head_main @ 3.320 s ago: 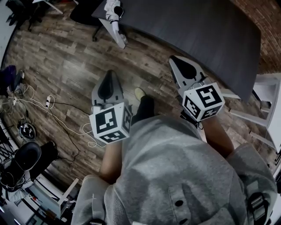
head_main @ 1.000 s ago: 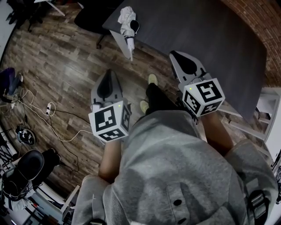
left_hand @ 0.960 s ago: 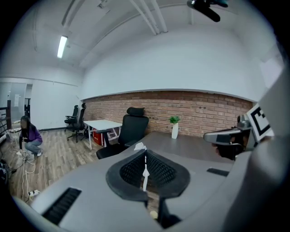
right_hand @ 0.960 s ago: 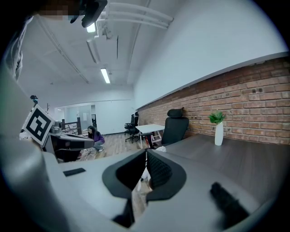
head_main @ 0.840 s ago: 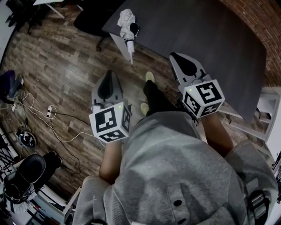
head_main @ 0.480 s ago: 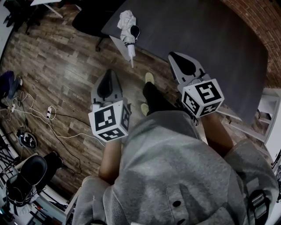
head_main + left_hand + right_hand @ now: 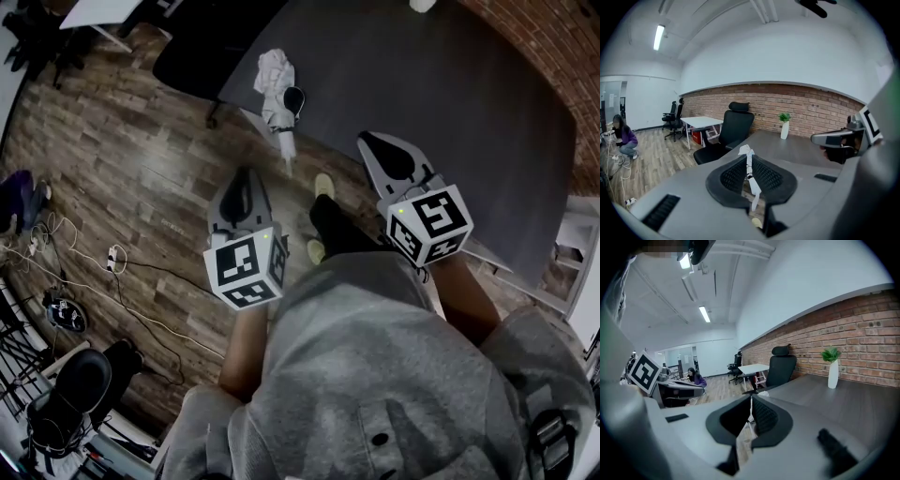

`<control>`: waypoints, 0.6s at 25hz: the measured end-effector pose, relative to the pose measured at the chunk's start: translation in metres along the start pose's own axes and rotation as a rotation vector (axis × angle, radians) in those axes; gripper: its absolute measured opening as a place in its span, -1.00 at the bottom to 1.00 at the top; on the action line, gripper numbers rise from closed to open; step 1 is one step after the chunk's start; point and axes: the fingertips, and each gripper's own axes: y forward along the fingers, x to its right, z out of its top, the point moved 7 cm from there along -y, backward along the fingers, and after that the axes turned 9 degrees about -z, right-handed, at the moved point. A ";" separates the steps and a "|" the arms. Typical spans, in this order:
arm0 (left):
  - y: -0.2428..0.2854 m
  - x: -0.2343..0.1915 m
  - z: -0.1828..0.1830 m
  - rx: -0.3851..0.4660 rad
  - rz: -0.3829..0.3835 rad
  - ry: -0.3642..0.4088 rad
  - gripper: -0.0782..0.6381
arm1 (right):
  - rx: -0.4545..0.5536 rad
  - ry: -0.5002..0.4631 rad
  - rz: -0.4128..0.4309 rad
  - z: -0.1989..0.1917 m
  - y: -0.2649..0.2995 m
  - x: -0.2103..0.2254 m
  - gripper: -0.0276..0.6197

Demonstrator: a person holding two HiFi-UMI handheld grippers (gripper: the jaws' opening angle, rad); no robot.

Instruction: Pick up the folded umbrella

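In front of the person's grey sweatshirt [image 7: 375, 375], both bare forearms reach forward side by side, each gripper pointing ahead and tilted slightly down. The left gripper [image 7: 246, 178] [image 7: 749, 161] has its dark jaws pressed together with nothing between them; the right gripper [image 7: 375, 142] [image 7: 750, 401] is likewise closed and empty. Well ahead of both tips, the white folded umbrella with a black handle [image 7: 278, 89] [image 7: 745, 151] lies at the near corner of the dark grey table [image 7: 450, 84], its narrow end overhanging the wooden plank floor [image 7: 122, 159]

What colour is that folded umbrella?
The umbrella is white with a dark band; the head view shows it best.
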 end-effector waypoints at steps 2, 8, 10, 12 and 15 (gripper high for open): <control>0.013 -0.005 0.003 -0.005 -0.008 0.004 -0.72 | -0.008 -0.003 0.003 0.002 0.011 0.002 -0.84; 0.048 -0.016 0.004 -0.051 -0.044 -0.020 -0.32 | -0.038 -0.022 0.008 0.003 0.038 0.010 -0.84; 0.059 -0.020 0.003 -0.068 -0.046 -0.024 -0.28 | -0.047 -0.017 0.008 0.001 0.047 0.014 -0.84; 0.070 -0.023 0.002 -0.080 -0.051 -0.023 -0.25 | -0.053 -0.011 0.006 0.000 0.054 0.017 -0.84; 0.083 -0.025 0.000 -0.099 -0.060 -0.028 -0.19 | -0.066 0.000 0.003 -0.003 0.062 0.022 -0.84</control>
